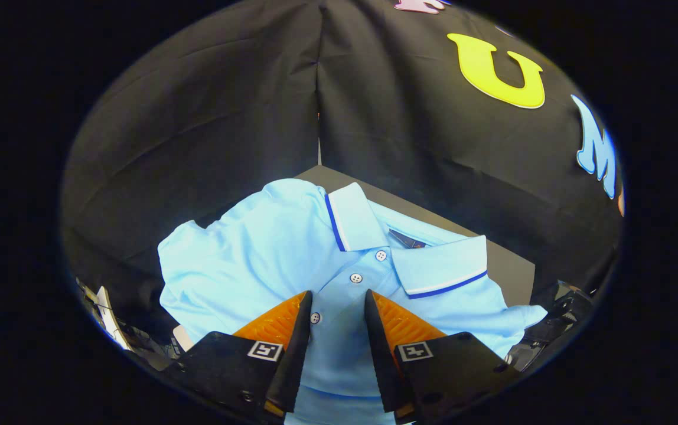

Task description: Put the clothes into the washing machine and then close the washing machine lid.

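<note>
1. Polo lies flat on table, mid-frame, collar toward upper right.
2. My gripper is spread, holding nothing, tips over the placket.
3. Soft, light, floppy; I'd pinch a fabric fold nr the placket.

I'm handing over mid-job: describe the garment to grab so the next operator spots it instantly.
Find the dark table set in the corner of the black cloth booth wall. Spread over it lies the light blue polo shirt, its button placket running between the open fingers of the hand-held gripper. Its collar, edged with a white and dark blue stripe, marks it out.
</note>
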A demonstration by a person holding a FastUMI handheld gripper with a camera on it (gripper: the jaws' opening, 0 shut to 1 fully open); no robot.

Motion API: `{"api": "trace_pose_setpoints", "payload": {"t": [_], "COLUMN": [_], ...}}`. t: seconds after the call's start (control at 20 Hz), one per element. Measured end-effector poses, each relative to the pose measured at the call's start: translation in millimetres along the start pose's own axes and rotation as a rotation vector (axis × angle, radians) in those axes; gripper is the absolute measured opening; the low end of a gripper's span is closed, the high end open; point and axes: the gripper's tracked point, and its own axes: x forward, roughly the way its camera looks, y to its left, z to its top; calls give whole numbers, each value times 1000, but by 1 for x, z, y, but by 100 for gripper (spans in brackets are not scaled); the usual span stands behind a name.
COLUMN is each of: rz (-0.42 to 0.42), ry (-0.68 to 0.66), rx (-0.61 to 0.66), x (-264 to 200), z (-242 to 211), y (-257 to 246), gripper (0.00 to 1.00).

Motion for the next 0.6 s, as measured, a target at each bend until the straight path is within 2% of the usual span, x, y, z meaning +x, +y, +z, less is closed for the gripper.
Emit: {"api": "trace_pose_setpoints", "payload": {"t": [0.15,0.2,0.3,0.45,0.6], "rz": [8,12,-2,-42,-8], "ry": [-43,-55,-89,-137,-206], "rx": [28,13,4,-6,61], "x": [3,3,0,1,-9], "z": [2,4,6,9,15], "y": [2,1,-1,-1,4], "gripper": [16,16,2,1,1]}}
